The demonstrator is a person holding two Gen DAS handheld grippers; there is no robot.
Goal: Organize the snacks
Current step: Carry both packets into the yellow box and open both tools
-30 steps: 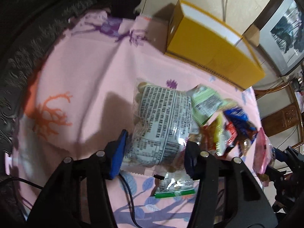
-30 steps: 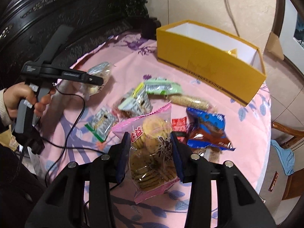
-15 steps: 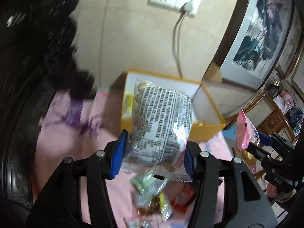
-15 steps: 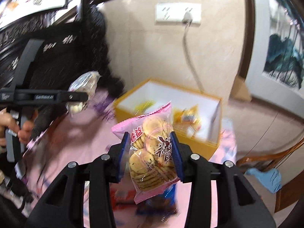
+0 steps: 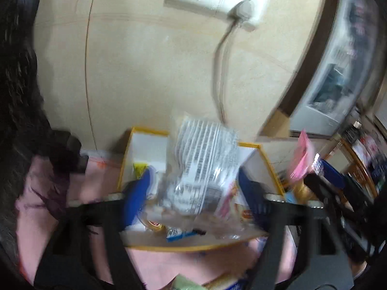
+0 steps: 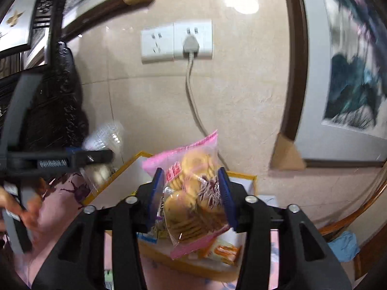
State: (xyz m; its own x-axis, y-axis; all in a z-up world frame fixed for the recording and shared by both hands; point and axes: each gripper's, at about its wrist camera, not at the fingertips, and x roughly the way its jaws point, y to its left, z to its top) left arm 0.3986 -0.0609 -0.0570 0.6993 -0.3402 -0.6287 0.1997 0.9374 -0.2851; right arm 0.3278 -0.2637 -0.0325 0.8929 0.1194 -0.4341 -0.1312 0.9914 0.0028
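Two grippers: I see both over the yellow box point(image 6: 167, 251), lower frame.
Left gripper point(image 5: 193, 193): jaws just spread, clear packet point(image 5: 203, 166) loose between.
Right gripper point(image 6: 191, 195): jaws just widened, pink cookie bag point(image 6: 193, 193) between.

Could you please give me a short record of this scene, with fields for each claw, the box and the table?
left claw: open, jaws just opened; clear bag loose between them, above the box
right claw: open, jaws just opened; pink bag of biscuits between them, over the box
box: yellow, open top, snacks already inside
table: pink cloth; green packet lies in front of the box
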